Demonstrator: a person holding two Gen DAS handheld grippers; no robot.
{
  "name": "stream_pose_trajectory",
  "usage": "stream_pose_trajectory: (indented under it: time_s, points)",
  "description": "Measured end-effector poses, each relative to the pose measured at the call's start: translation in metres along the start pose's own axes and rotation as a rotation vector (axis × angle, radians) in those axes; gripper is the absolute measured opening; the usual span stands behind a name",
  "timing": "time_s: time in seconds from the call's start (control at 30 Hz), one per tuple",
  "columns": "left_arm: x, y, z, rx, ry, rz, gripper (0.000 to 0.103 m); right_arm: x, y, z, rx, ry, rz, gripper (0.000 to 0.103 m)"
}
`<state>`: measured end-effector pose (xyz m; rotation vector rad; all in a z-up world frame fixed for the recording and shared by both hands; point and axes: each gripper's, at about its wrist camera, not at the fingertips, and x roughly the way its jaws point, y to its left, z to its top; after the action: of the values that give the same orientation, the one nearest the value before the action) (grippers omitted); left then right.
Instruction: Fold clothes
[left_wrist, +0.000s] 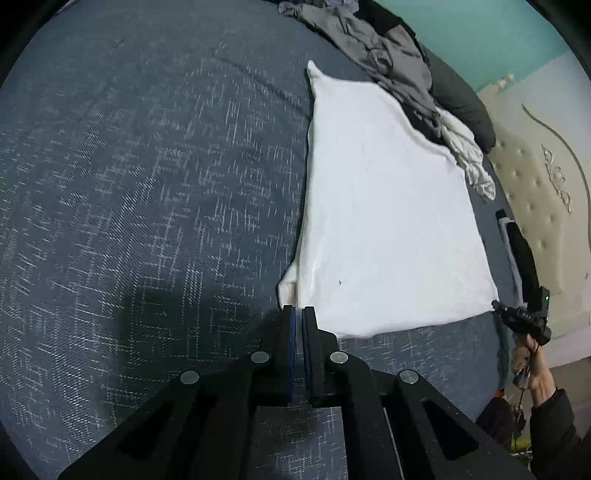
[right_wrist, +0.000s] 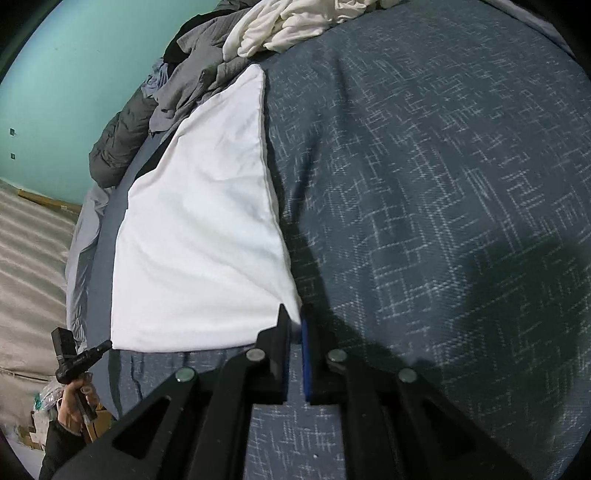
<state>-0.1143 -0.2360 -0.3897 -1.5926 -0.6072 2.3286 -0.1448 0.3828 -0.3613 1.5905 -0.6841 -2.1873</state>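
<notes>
A white cloth (left_wrist: 388, 221) lies folded flat on the blue patterned bedspread (left_wrist: 147, 184). My left gripper (left_wrist: 298, 311) is shut at the cloth's near left corner, and the hem meets its fingertips. In the right wrist view the same white cloth (right_wrist: 199, 240) has its near right corner pinched between the pads of my shut right gripper (right_wrist: 295, 325). Each view shows the other tool at the opposite near corner: the right gripper (left_wrist: 495, 304) and the left gripper (right_wrist: 109, 344), each held by a hand in a dark sleeve.
A heap of grey clothes (left_wrist: 388, 55), a crumpled white garment (left_wrist: 465, 155) and a dark puffy jacket (left_wrist: 461, 99) lie beyond the cloth's far edge. A cream tufted headboard (left_wrist: 535, 192) and a teal wall (right_wrist: 74, 74) border the bed. The bed edge drops off near the floor (right_wrist: 29, 258).
</notes>
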Motion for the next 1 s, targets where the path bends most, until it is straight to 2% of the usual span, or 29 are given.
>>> stream_pose_trajectory:
  time_s: [0.1,0.2,0.23,0.4,0.5,0.6,0.67,0.8,0.9,1.0]
  points:
    - [-0.006,0.002,0.001,-0.016,-0.02,-0.013,0.01,-0.001,0.002,0.001,-0.009,0.001,0.007,0.004]
    - [-0.011,0.005,0.002,-0.038,-0.037,-0.033,0.026,0.0,0.002,0.0,-0.004,0.004,0.012,0.005]
    - [-0.012,0.005,0.002,-0.044,-0.042,-0.038,0.028,0.001,0.001,0.0,-0.001,0.005,0.011,0.005]
    - [0.003,0.002,-0.003,-0.051,-0.045,0.007,0.028,0.003,-0.003,-0.005,0.002,-0.003,-0.004,0.005]
    - [-0.001,0.005,-0.006,-0.084,-0.092,0.009,0.028,0.001,-0.004,-0.005,-0.002,-0.003,-0.035,0.012]
    - [-0.011,0.002,-0.008,-0.095,-0.16,0.019,0.028,-0.012,0.007,-0.003,-0.061,-0.028,-0.11,0.023]
    - [-0.017,0.002,-0.011,-0.117,-0.207,0.021,0.03,-0.024,0.018,-0.002,-0.08,-0.073,-0.132,0.025]
    - [-0.025,0.006,-0.023,-0.2,-0.305,0.002,0.034,-0.03,0.057,-0.001,-0.101,-0.148,-0.064,0.025]
    - [-0.024,0.007,-0.034,-0.229,-0.354,-0.01,0.035,-0.005,0.103,-0.005,-0.16,-0.122,0.017,0.025]
    - [-0.017,0.008,-0.043,-0.211,-0.348,0.0,0.036,0.03,0.153,-0.013,-0.228,-0.066,0.067,0.025]
